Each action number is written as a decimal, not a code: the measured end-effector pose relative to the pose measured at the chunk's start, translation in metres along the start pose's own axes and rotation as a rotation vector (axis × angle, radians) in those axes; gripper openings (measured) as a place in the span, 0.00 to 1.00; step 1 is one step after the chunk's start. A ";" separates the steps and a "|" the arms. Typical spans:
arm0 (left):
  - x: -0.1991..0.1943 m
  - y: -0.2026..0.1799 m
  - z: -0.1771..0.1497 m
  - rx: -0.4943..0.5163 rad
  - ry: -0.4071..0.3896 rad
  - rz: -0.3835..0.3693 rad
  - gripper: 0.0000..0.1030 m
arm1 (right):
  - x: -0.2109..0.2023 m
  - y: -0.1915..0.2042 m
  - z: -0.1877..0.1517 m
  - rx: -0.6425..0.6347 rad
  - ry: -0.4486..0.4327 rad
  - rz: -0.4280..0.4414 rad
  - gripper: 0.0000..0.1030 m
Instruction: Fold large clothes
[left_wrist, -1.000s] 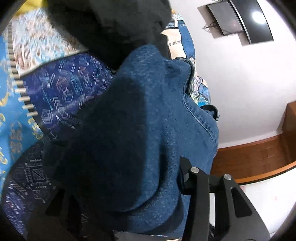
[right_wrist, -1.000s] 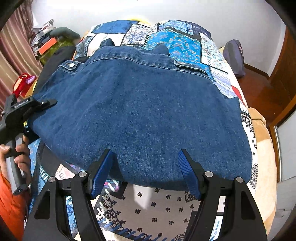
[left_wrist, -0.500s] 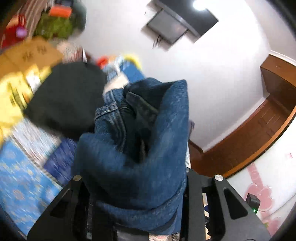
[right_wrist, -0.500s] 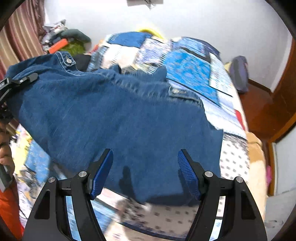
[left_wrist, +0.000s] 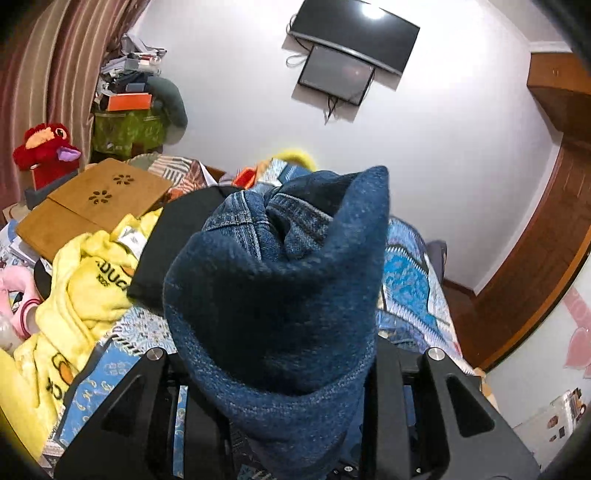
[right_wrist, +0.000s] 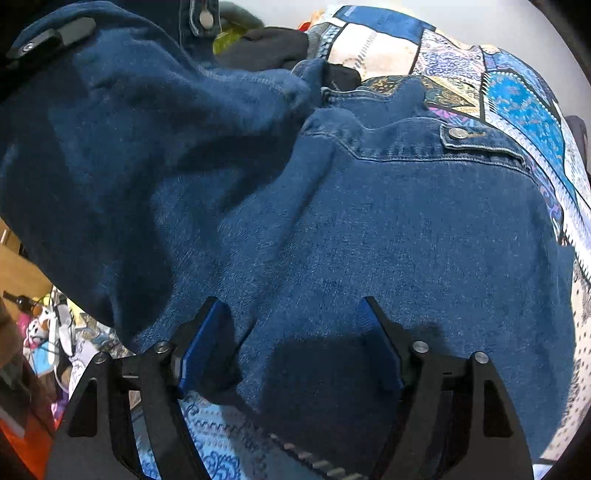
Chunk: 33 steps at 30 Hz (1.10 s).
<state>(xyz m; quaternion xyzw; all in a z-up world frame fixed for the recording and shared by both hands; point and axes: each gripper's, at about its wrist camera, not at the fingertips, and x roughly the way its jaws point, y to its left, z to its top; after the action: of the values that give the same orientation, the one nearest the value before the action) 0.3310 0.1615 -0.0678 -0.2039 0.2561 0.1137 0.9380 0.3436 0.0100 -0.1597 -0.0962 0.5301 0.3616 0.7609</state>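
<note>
Bunching in my left gripper, the denim jacket is clamped between its fingers and lifted; the rest of it lies on the patchwork bedspread. My right gripper hovers over the hem, fingers spread, grasping nothing

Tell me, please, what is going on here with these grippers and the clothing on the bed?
A person with two handheld grippers is folding a denim jacket on a patchwork quilt. The left gripper is shut on a bunched part of the denim and has it lifted off the bed. The right gripper is open, its blue pads at the jacket's near edge. A yellow garment and a black one lie beside the jacket.
</note>
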 end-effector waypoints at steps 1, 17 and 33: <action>-0.002 0.000 -0.002 0.012 -0.002 0.007 0.30 | -0.002 -0.002 0.000 -0.005 0.008 0.007 0.70; 0.033 -0.160 -0.092 0.391 0.146 -0.181 0.30 | -0.160 -0.139 -0.065 0.305 -0.254 -0.282 0.70; 0.007 -0.194 -0.169 0.674 0.330 -0.227 0.62 | -0.212 -0.136 -0.105 0.257 -0.298 -0.380 0.70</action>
<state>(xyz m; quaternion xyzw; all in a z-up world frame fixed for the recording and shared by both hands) 0.3249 -0.0849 -0.1416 0.0729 0.4025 -0.1156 0.9052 0.3174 -0.2384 -0.0506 -0.0424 0.4263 0.1522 0.8907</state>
